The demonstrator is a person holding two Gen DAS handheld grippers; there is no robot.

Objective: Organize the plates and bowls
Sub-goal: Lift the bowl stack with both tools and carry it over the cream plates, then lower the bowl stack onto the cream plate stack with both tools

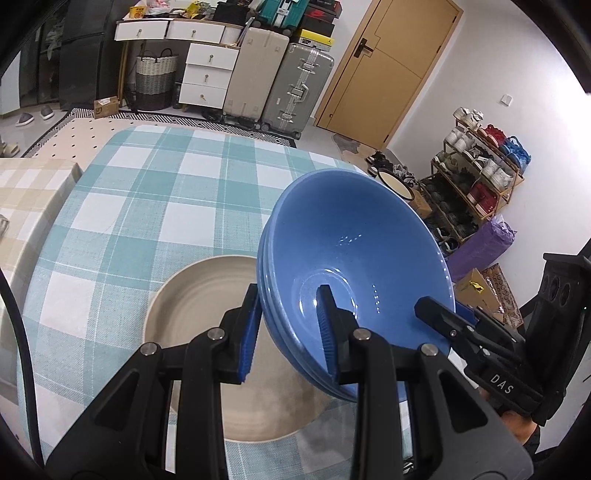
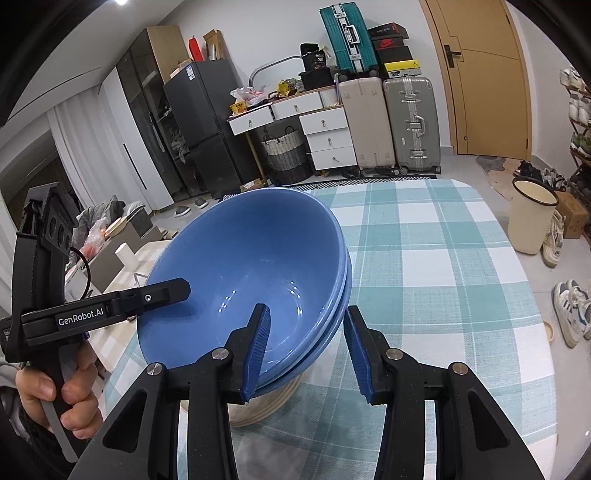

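Two hand-held grippers, the left gripper (image 1: 291,332) and right gripper (image 2: 306,350), each with jaws clamped over opposite rims of the nested blue bowls (image 1: 354,266), share the stack's weight above the beige plate (image 1: 199,295) on the checked table (image 1: 140,206), apparently to set it down there.

Both grippers angled downward: the left gripper (image 1: 288,332) pinched the bowls' (image 1: 354,258) rim between its pads, the right gripper (image 2: 306,350) straddling the opposite rim.

light: bright, even, ceiling lamp (image 2: 120,2) at top | glare: small glints inside blue bowl (image 1: 354,258) | shadows: soft | focus: sharp | edges: fisheye bending, dark corners
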